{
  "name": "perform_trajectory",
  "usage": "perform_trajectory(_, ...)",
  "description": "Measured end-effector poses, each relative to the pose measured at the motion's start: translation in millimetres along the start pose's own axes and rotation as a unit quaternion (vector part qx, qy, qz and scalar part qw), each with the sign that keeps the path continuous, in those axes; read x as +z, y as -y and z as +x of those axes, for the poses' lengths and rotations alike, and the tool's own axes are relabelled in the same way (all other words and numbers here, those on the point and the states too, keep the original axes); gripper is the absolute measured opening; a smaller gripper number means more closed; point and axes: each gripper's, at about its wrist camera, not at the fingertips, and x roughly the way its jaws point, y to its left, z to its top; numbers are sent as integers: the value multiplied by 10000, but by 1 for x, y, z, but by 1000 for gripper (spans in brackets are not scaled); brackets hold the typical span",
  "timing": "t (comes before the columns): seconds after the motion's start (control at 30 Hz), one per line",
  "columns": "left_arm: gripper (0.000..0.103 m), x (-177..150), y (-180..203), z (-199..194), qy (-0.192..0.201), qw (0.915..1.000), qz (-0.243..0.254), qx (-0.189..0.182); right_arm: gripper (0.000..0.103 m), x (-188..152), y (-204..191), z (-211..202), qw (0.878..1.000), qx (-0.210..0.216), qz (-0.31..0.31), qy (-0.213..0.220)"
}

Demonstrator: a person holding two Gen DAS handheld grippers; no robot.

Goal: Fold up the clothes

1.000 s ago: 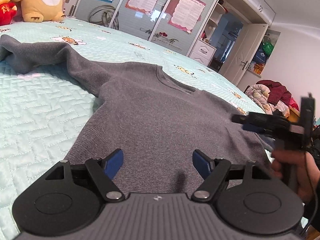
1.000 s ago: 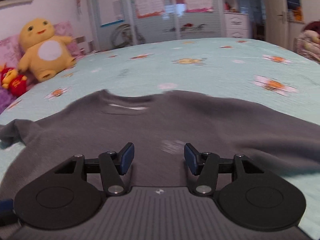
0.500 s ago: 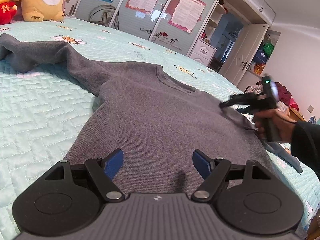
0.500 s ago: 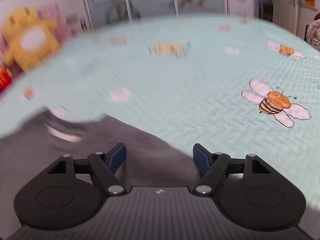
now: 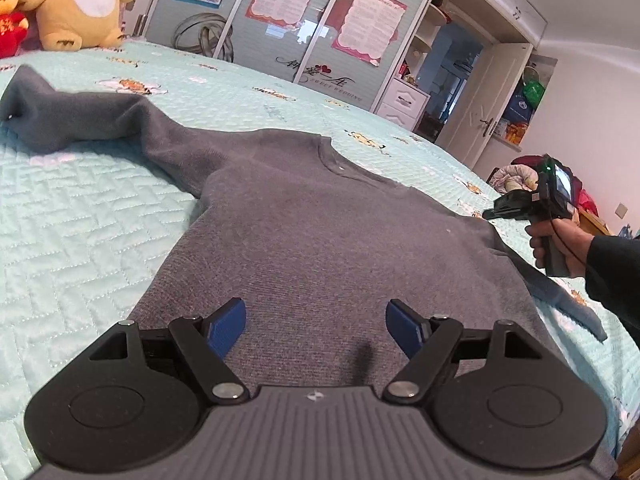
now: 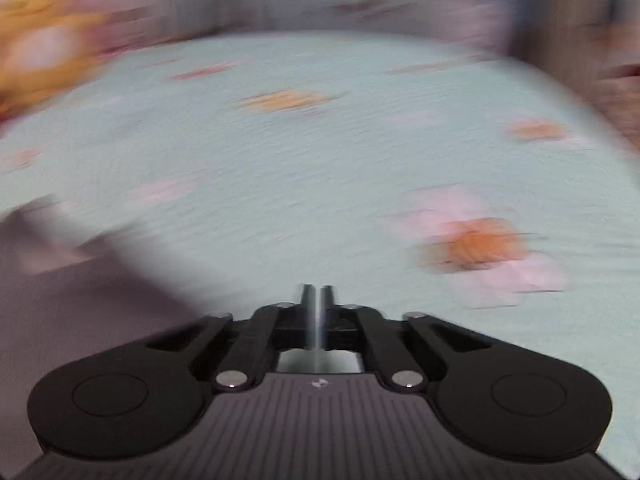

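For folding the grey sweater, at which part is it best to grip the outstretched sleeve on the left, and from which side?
Probably the cuff end of the left sleeve of the grey sweater. It lies bunched and slightly raised on the quilted bedspread, so the fingers can slide under it. Come from the outer, left side with the open left gripper, then carry the sleeve across the body.

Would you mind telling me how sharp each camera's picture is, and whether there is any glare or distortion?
Left wrist view: sharp, with the grey sweater crisp, fisheye bending of the wardrobe doors, and window glare on their glass. Right wrist view: heavily smeared by motion, the bedspread and its flower prints streaked; only the right gripper, close to the lens, stays fairly clear.
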Motion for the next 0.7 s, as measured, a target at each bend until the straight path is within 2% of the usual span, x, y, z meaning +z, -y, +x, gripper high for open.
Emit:
perform_trajectory(0.03,80,0,-1,0,3,10000,-16,-13,0,-2,12,0,9987,-304,397,116)
perform_trajectory(0.07,80,0,-2,1,-5,10000,-50,-25,0,-8,20,-4,9962,-169,853,105)
perform_trajectory(0.1,80,0,-3,1,-14,10000,-77,-35,5,-14,26,-11,9924,-29,1227,128)
perform_trajectory(0.13,80,-1,-3,1,-6,10000,-80,-41,7,-21,20,-26,9931,141,1107,357)
perform_trajectory(0.17,80,-1,-3,1,4,10000,-79,-47,22,-29,13,-42,9930,318,985,562)
perform_trajectory(0.2,80,0,-3,0,9,10000,-78,-49,48,-37,5,-56,9928,549,859,629)
perform_trajectory(0.27,80,-1,-3,0,17,9999,-92,-60,65,-56,-8,-80,9911,883,719,684)
perform_trajectory(0.5,80,-1,-3,0,28,9999,-118,-83,65,-124,-39,-129,9851,1386,993,206)
perform_trajectory(0.6,80,-1,-5,0,32,9999,-131,-92,64,-142,-52,-133,9870,1328,900,46)
perform_trajectory(0.63,80,-1,-5,0,33,9999,-138,-97,58,-147,-55,-133,9884,1270,828,3)
perform_trajectory(0.67,80,-1,-6,-1,34,9998,-144,-103,30,-149,-54,-130,9914,1125,674,8)
perform_trajectory(0.7,80,-2,-6,-1,35,9998,-148,-106,14,-150,-53,-127,9938,979,519,13)
